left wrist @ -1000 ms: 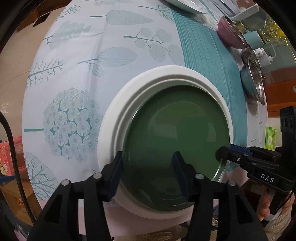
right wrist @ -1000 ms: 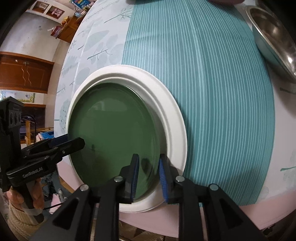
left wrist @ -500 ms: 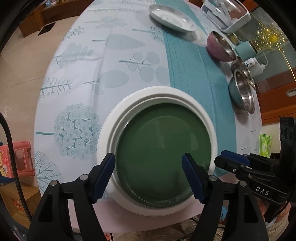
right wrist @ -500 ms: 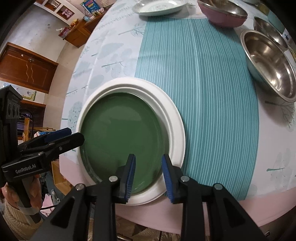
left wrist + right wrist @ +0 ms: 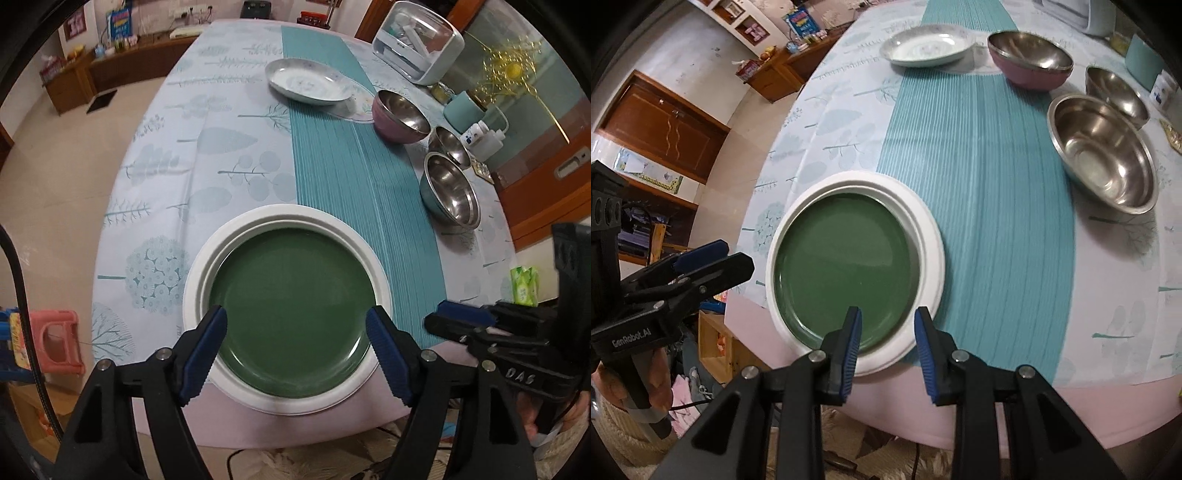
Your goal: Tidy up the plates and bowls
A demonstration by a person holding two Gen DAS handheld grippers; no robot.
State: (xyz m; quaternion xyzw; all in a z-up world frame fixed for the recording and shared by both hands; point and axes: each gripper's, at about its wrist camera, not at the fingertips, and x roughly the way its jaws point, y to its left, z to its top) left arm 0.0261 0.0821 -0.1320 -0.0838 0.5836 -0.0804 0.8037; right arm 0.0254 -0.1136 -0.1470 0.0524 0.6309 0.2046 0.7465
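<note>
A green plate lies inside a larger white plate at the table's near edge. My left gripper is open wide above the plates' near rim, holding nothing. My right gripper is open and empty above the white plate's near right rim; it also shows in the left wrist view. A pale patterned plate, a pink bowl and two steel bowls stand farther back.
A white lidded container, a teal cup and a small white bottle stand at the far right. A green tissue pack lies right of the table. A pink stool stands on the floor left.
Both grippers have pulled back and up from the stacked plates. The left jaws opened wide off the green plate; the right jaws opened a little.
</note>
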